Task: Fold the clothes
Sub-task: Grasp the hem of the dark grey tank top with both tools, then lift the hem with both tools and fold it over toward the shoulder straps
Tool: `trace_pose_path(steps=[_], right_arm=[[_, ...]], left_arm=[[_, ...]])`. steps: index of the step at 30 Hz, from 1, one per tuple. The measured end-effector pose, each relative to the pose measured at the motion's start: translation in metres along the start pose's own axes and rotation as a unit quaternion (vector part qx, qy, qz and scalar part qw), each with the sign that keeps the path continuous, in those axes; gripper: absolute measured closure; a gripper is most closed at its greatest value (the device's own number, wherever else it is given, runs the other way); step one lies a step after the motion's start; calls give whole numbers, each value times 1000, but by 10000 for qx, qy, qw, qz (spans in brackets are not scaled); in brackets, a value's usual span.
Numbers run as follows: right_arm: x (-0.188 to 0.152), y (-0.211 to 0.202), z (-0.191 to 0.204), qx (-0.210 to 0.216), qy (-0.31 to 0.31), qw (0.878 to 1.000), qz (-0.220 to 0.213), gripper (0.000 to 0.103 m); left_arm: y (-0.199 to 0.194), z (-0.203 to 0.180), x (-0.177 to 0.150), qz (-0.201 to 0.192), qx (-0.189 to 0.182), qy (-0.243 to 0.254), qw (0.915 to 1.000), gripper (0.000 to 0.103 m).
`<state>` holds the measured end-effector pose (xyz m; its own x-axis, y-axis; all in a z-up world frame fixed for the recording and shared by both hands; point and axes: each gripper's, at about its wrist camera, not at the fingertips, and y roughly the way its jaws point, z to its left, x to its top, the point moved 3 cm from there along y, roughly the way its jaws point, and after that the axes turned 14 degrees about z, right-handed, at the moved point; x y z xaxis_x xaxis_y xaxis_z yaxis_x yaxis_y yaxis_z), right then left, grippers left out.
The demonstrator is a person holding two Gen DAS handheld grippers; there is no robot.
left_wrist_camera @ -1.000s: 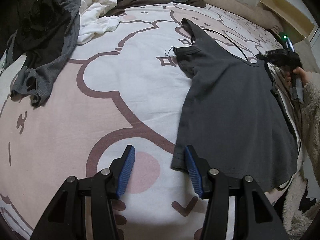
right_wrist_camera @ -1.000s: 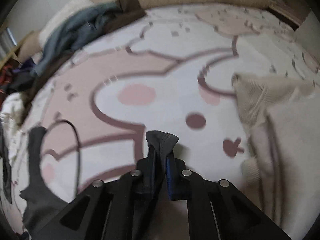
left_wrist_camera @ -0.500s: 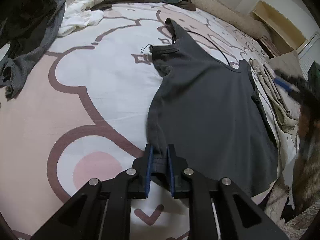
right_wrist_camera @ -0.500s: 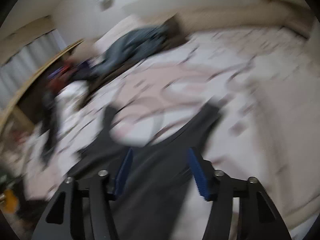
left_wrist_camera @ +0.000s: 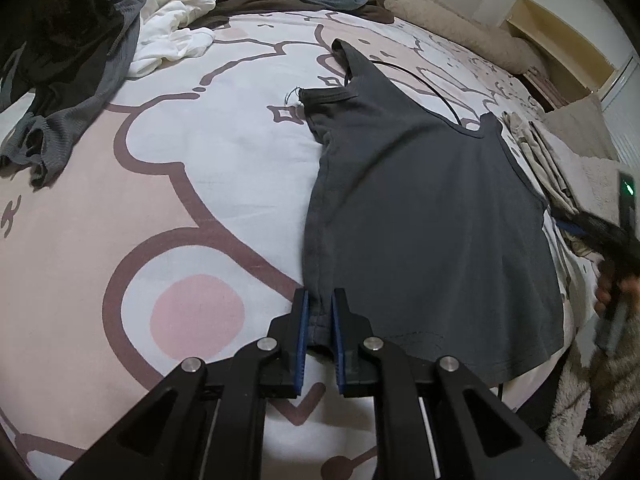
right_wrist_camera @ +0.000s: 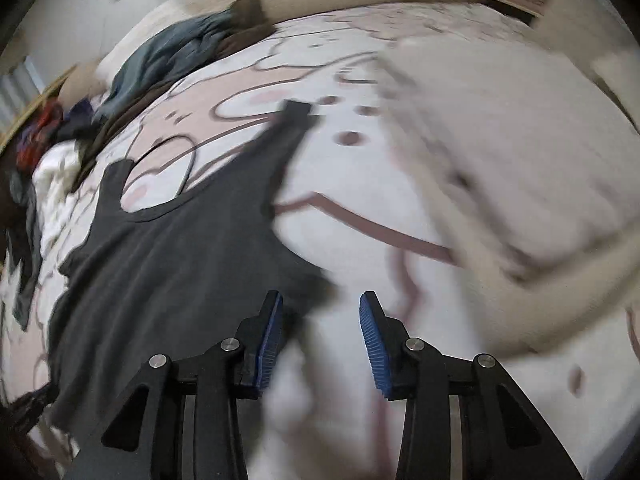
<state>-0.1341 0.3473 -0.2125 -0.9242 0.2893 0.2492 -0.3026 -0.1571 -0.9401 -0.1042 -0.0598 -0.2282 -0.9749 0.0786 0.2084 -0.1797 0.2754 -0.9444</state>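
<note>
Top spread flat, folding not yet begun

The top (left_wrist_camera: 424, 216) lies flat near the bed's (left_wrist_camera: 120, 200) edge. The left hand-held gripper (left_wrist_camera: 319, 316) pinches its hem corner; the right hand-held gripper (right_wrist_camera: 320, 332) hovers spread beside its other side. Every fold is left.

I am viewing a home bedroom: a bed sheet (left_wrist_camera: 224, 184) with cartoon prints is lying underneath, unfolded clothes (left_wrist_camera: 168, 28) are piling along its far edge.
</note>
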Motion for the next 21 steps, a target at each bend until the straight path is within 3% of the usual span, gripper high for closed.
trace_pose_path(steps=[4, 8, 14, 16, 18, 19, 20, 21], right_arm=[[-43, -18, -2, 928, 20, 9947, 451, 62], [-87, -20, 13, 1433, 35, 9854, 923, 63], [-124, -5, 43, 1764, -100, 9736, 1444, 63], [-127, 6, 53, 1819, -129, 9708, 1562, 63], [-129, 13, 59, 1840, -128, 9703, 1563, 65], [-128, 14, 62, 1811, -142, 9716, 1514, 72], [-125, 14, 64, 1784, -144, 9729, 1463, 92], [-122, 11, 64, 1768, -130, 9739, 1421, 97]], left_arm=[[-1, 0, -1, -23, -70, -98, 9999, 90], [0, -2, -3, -14, -29, -80, 10000, 84], [6, -13, -4, -41, 1, 12, 10000, 55], [1, -14, -5, -81, -3, 19, 10000, 54], [-5, -15, -5, -123, -16, 20, 9999, 69], [-8, -16, -6, -144, -22, 21, 9999, 94], [-11, -16, -6, -165, -28, 22, 9999, 94], [-14, -17, -7, -186, -34, 22, 9998, 94]])
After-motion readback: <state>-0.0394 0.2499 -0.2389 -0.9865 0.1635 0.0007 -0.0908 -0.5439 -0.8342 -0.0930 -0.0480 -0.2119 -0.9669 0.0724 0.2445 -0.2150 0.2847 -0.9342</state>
